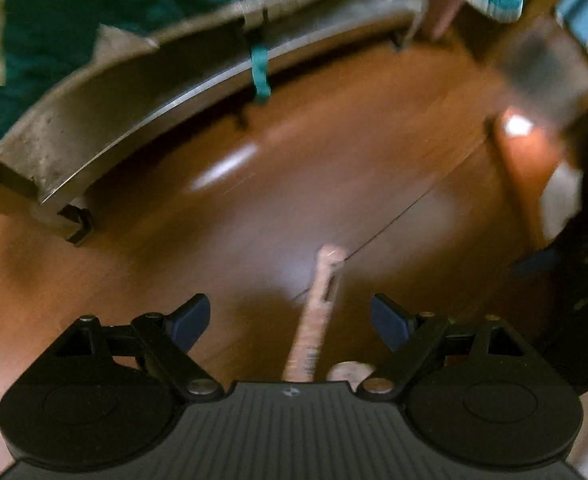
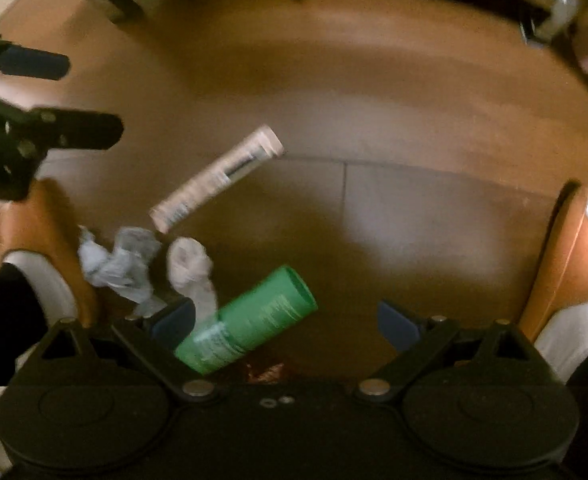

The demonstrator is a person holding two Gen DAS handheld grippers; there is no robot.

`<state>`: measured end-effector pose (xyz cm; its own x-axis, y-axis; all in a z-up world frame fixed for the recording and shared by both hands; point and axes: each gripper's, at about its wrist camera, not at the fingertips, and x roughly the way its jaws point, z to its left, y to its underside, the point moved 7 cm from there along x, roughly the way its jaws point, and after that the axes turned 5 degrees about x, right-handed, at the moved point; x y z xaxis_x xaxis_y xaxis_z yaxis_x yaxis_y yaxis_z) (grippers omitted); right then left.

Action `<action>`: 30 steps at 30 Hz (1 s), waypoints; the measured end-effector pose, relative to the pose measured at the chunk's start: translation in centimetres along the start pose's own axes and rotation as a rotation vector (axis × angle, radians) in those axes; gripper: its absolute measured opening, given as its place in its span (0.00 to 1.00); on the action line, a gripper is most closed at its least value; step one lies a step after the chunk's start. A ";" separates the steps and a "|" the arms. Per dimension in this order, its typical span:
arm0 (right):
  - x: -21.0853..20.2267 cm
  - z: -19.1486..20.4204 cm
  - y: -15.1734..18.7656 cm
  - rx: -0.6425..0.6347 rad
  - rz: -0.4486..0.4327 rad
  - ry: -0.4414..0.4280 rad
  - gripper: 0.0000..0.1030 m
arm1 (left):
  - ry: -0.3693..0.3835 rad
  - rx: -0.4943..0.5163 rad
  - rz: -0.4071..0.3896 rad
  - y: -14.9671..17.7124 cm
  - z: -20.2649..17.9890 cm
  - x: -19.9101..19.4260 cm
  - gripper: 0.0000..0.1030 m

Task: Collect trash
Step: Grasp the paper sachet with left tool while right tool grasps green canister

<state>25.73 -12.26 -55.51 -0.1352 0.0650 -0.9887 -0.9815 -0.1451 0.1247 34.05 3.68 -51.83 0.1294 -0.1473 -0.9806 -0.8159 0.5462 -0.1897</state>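
- Your left hand-held gripper (image 1: 289, 322) points down at the wooden floor (image 1: 253, 208), jaws wide apart and holding nothing. A pale slim tube (image 1: 314, 320) lies on the floor between the open jaws, running up from the lower middle of the frame, not touched by either pad.
- Your right hand-held gripper (image 2: 287, 320) also faces down, jaws spread wide and empty. A green cylindrical container (image 2: 249, 320) lies tilted on the floor just inside its left finger; whether it touches that finger is unclear.
- In the right view the trash sits grouped at lower left: crumpled grey paper (image 2: 117, 264), a white wad (image 2: 191, 268), then the pale tube above them at frame centre. Both jaws seem opened wide ready to straddle a piece.
- Your shoes (image 2: 49, 240) flank the pile at both edges, close to the paper.
- A bed frame (image 1: 93, 120) with teal bedding (image 1: 53, 40) curves across the upper left of the left view, well clear of the trash.
- Both views are motion-blurred.
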 end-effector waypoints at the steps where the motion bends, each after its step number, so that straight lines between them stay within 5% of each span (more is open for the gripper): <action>1: 0.7 -0.1 0.0 0.007 0.014 0.004 0.94 | -0.013 0.027 0.012 0.3 -0.3 1.1 0.85; 6: 3.8 0.0 0.5 0.028 0.084 -0.019 0.94 | 0.007 0.088 0.036 1.4 -1.8 5.2 0.85; 22: 10.3 0.1 0.9 0.113 0.220 -0.083 0.81 | 0.068 0.000 0.084 2.2 -3.2 13.2 0.84; 26: 11.0 -0.3 0.7 0.150 0.233 -0.084 0.77 | 0.082 0.003 0.108 2.4 -3.8 14.3 0.55; 30: 11.2 -0.2 0.6 0.166 0.240 -0.100 0.73 | 0.074 0.015 0.087 2.3 -3.9 14.2 0.53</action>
<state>23.68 -11.86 -66.52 -0.3700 0.1469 -0.9173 -0.9277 -0.0051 0.3734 31.83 -0.40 -65.98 0.0156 -0.1591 -0.9871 -0.8133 0.5722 -0.1051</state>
